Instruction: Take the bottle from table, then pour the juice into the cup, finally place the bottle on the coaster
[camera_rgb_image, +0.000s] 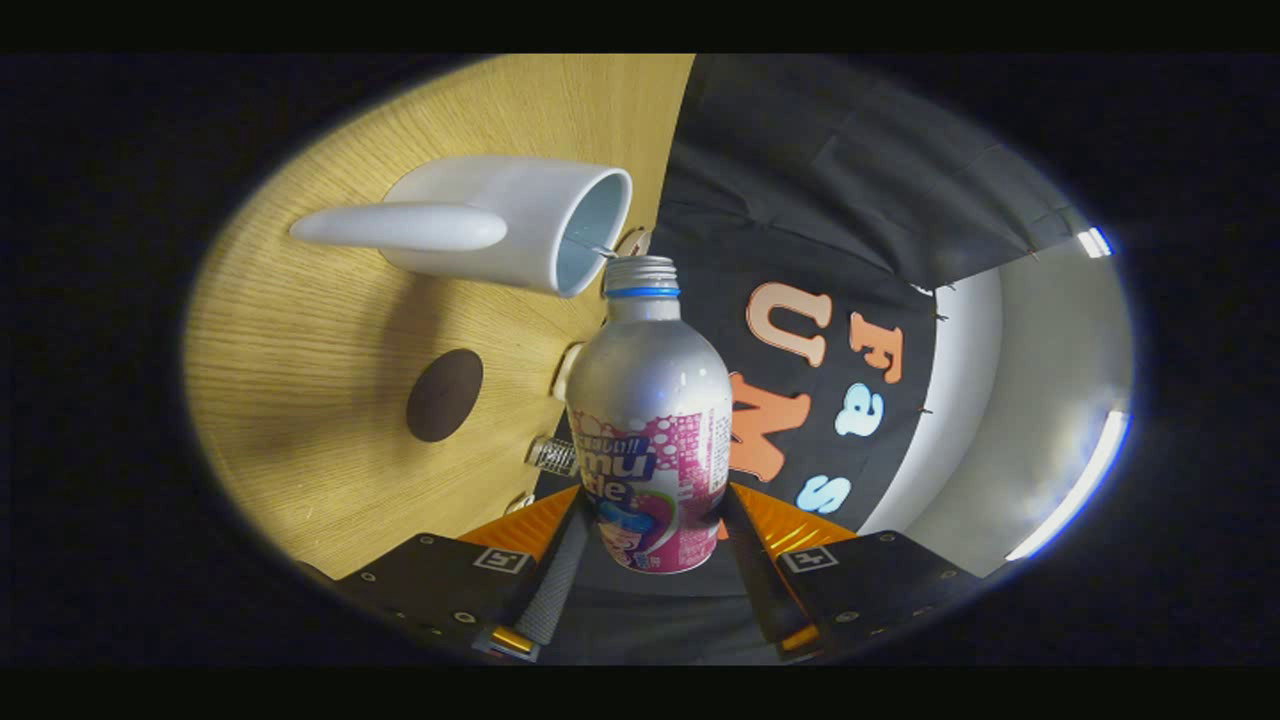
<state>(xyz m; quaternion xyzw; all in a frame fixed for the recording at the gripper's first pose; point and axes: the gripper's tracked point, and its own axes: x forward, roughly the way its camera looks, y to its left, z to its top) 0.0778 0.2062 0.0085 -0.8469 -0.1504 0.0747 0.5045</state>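
Note:
A silver bottle (650, 420) with a pink label and an open threaded neck sits between my fingers, and my gripper (652, 545) is shut on its lower body. The whole view is rolled sideways, so the bottle lies tipped with its mouth right at the rim of the white cup (510, 225). The cup stands on the wooden table (300, 380), its handle pointing toward me. A thin stream or glint shows at the cup's rim by the bottle mouth. The dark round coaster (444, 395) lies on the table beside the bottle, nearer than the cup.
The table's edge runs just behind the bottle, with small clips (552, 455) fixed along it. Beyond it hangs the black cloth wall (830, 200), and a pale wall with light strips (1070, 490) lies further off.

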